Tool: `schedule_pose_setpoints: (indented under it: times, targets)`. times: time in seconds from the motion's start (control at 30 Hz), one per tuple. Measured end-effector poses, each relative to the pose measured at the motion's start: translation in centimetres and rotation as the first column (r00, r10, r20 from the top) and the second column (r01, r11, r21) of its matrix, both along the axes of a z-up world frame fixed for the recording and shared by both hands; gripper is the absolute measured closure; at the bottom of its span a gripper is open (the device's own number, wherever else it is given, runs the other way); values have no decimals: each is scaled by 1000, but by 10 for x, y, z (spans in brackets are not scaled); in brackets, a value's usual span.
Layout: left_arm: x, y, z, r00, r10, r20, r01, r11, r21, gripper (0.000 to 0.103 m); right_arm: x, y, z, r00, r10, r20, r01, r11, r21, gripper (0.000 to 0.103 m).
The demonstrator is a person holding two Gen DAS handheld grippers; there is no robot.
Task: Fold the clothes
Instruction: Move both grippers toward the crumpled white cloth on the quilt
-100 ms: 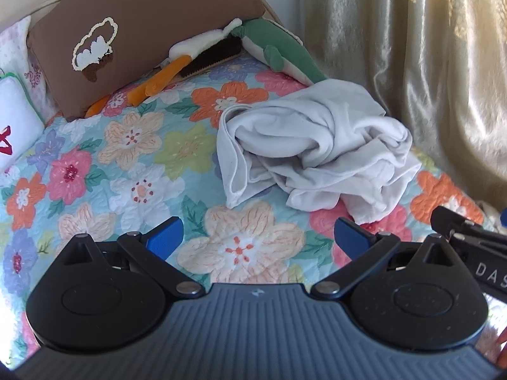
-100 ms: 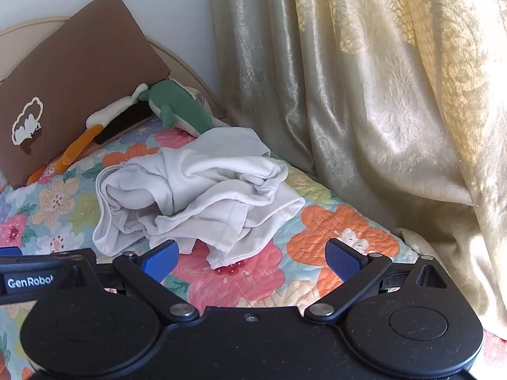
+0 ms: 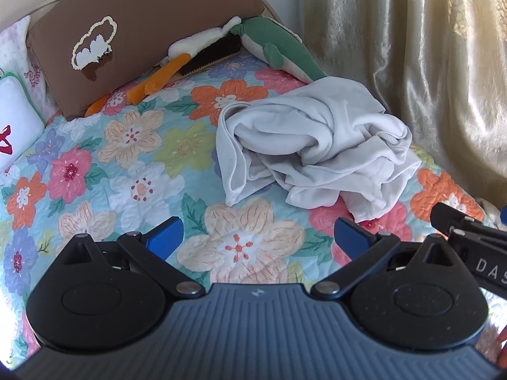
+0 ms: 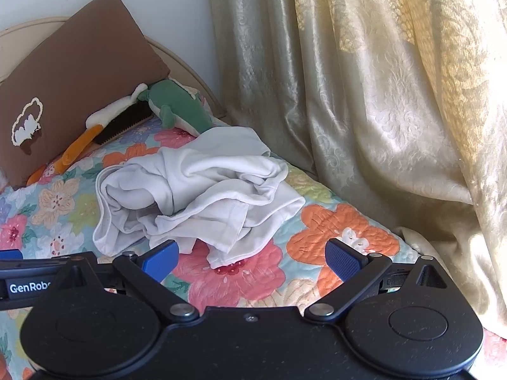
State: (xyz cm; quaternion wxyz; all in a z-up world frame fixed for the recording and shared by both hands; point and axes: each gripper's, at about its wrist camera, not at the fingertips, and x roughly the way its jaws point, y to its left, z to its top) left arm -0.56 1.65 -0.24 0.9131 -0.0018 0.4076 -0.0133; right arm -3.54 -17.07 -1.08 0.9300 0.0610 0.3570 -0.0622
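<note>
A crumpled white garment lies in a heap on the floral quilt, toward the curtain side of the bed. My left gripper hovers open over the quilt, short of the heap, with nothing between its blue pads. In the right wrist view the same white garment sits just beyond my right gripper, which is open and holds nothing. Its left pad is close to the garment's near hem. The right gripper's body shows at the left wrist view's right edge.
A brown pillow leans on the headboard, with a green, white and orange plush toy beside it. A white cushion lies at the far left. A heavy cream curtain hangs along the bed's right side, down to the quilt.
</note>
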Motion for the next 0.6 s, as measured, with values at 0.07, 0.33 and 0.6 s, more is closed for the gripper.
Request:
schedule_pose_setpoints:
  times: [0.07,0.33,0.6]
  targets:
    - [-3,10,-1,1000,-4,6,4,999,-38,0,0,-1,0,1000,2,4,-2,1000,11,2]
    - [7,-14,-9,998,-6,-63,8,1000,22,0,1,0,0,1000,9,3,-9,1000,17,2]
    - [1,-3,-14,997,-28,-65,27,999,-19,2,2,0,-2,1000,6,-4,-6,1000,20,2]
